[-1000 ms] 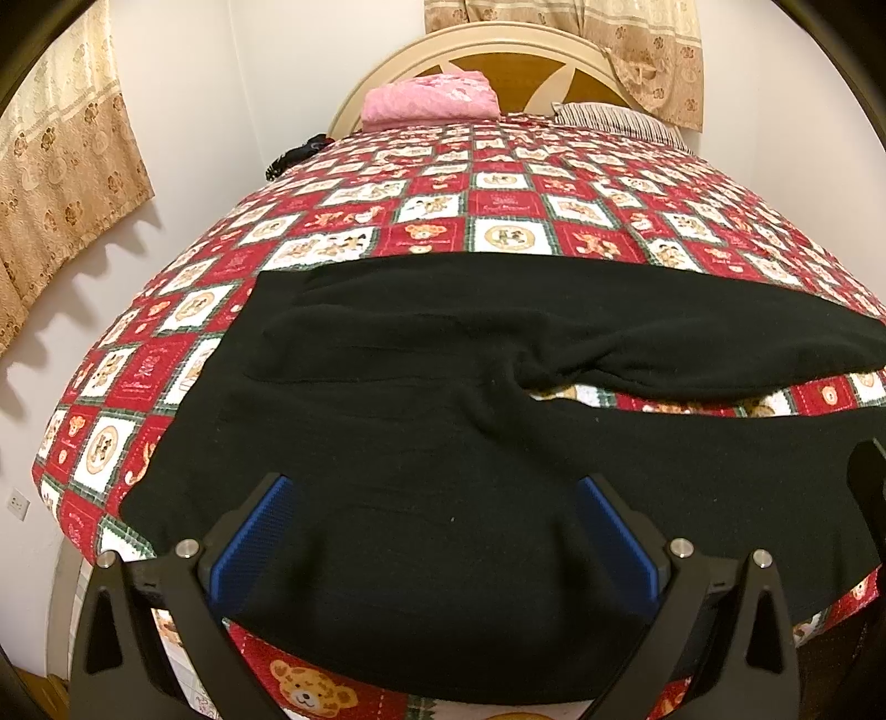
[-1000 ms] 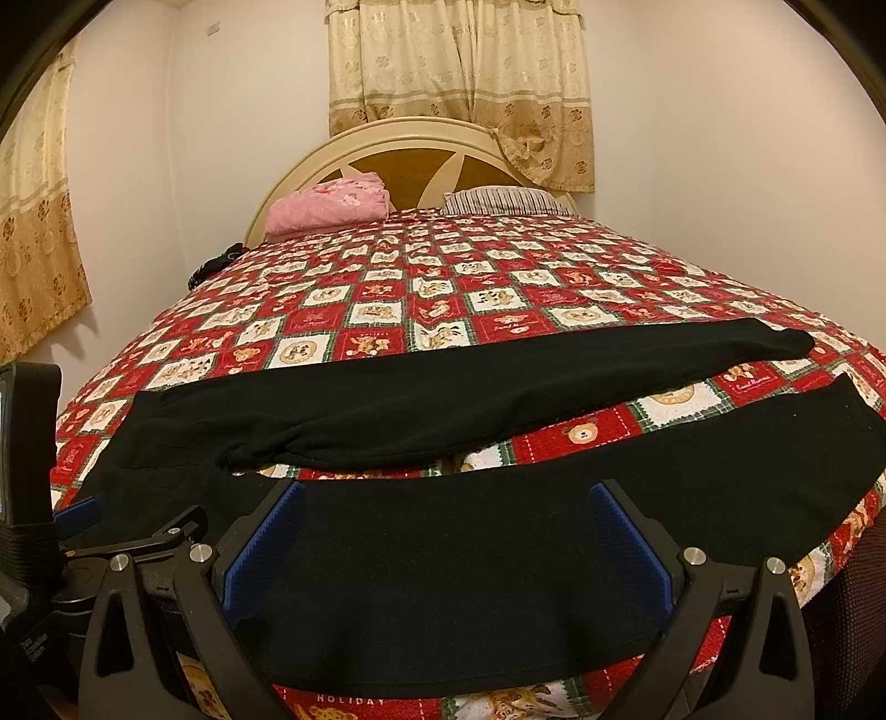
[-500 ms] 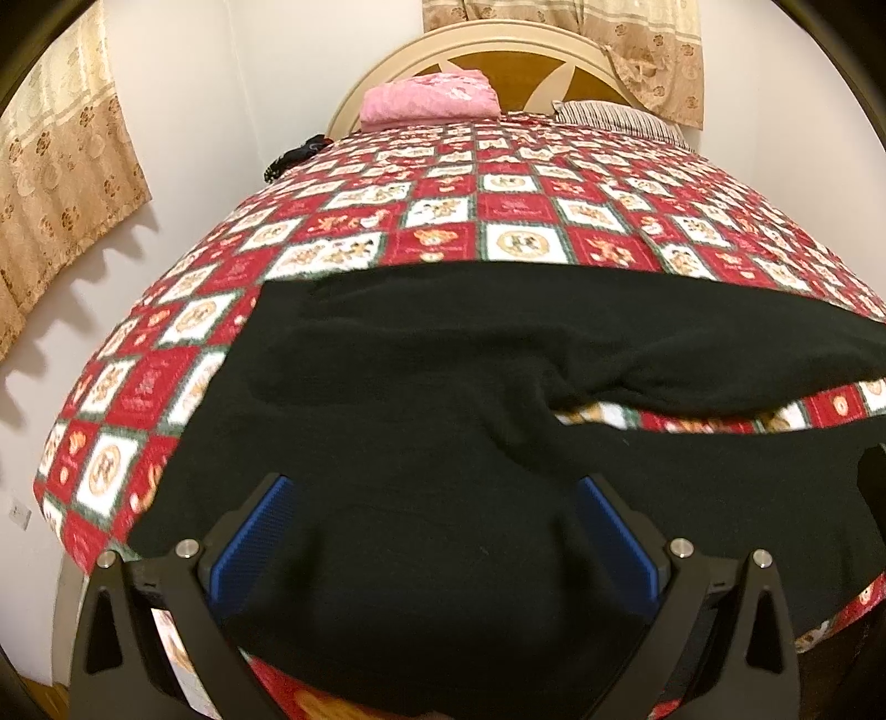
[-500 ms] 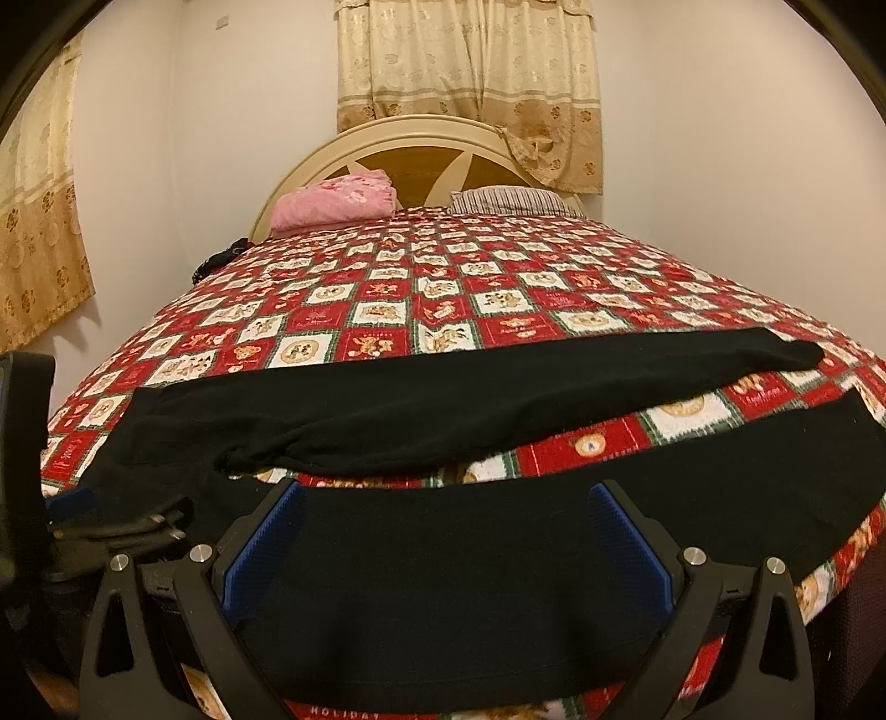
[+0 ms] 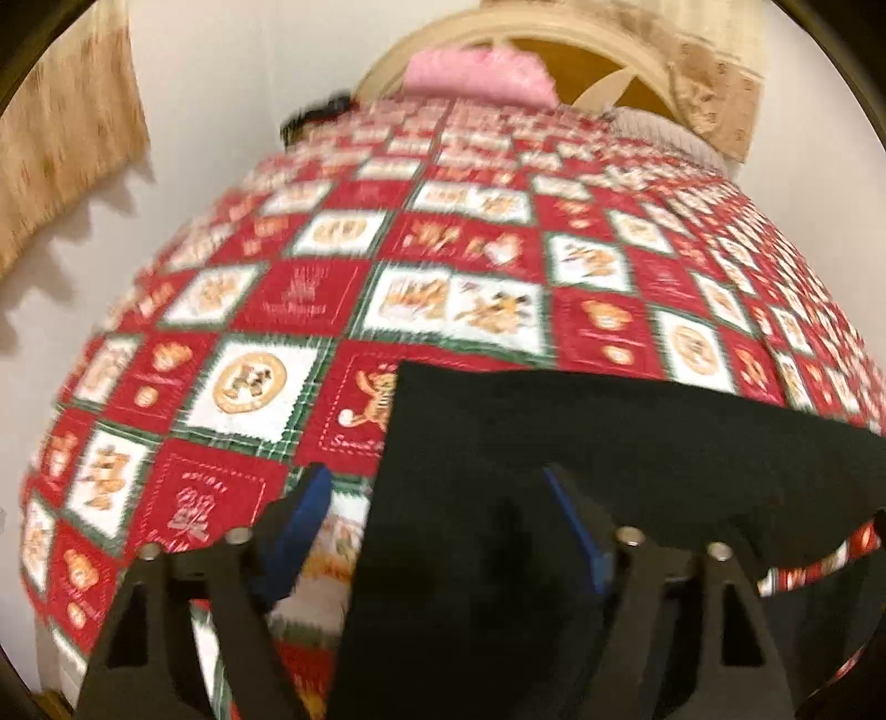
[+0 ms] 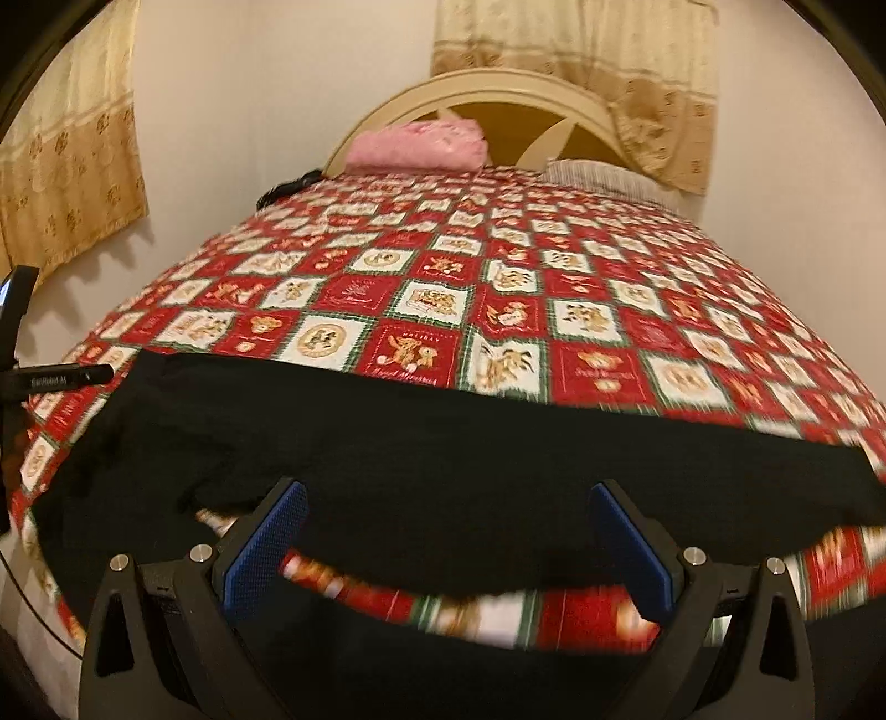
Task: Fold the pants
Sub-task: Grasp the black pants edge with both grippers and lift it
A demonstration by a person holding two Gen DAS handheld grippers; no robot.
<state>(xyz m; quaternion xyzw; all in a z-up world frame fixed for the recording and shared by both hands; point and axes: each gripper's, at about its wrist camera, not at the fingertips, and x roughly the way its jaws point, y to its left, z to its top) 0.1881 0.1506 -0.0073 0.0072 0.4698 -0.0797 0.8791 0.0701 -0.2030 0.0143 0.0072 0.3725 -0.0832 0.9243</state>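
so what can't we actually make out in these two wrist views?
- Left wrist view: motion blur; whether the left gripper, its jaws just closing, pinches the black pants yet.
- Left wrist view: the pants' right end, cut off by the frame edge.
- Right wrist view: the near pants edge, dark below the right gripper.
- Both views: small dark object by the pink pillow, too small.

Home bedroom: bed (image 6: pixel 609 310) with patchwork quilt, arched headboard (image 6: pixel 498 97), pillows, curtains (image 6: pixel 581 50)
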